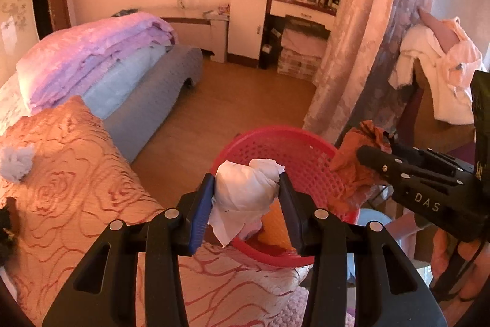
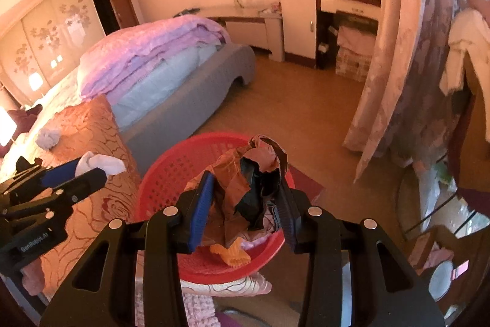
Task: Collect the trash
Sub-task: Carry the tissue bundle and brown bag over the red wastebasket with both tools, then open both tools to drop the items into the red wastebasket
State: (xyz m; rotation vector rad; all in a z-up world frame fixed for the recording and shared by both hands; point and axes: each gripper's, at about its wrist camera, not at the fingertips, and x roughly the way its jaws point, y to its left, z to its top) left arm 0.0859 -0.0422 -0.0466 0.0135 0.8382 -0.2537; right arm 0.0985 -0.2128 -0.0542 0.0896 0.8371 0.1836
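Observation:
My left gripper (image 1: 246, 195) is shut on a crumpled white tissue (image 1: 245, 189) and holds it over the near rim of a red perforated basket (image 1: 294, 155). My right gripper (image 2: 245, 198) is shut on a crumpled brown and black wrapper (image 2: 245, 176) above the same basket (image 2: 171, 170). An orange ridged scrap (image 2: 231, 255) and pinkish bits lie in the basket. The right gripper with its wrapper (image 1: 358, 155) shows at the right of the left wrist view. The left gripper with its tissue (image 2: 101, 163) shows at the left of the right wrist view.
The basket stands beside an orange rose-patterned pillow (image 1: 70, 180) on the bed. A grey-blue wad (image 1: 15, 163) lies on that pillow. Folded purple and blue quilts (image 1: 101, 60) sit farther back. A patterned curtain (image 1: 367, 36) hangs at the right, with clothes on a chair (image 1: 438, 72).

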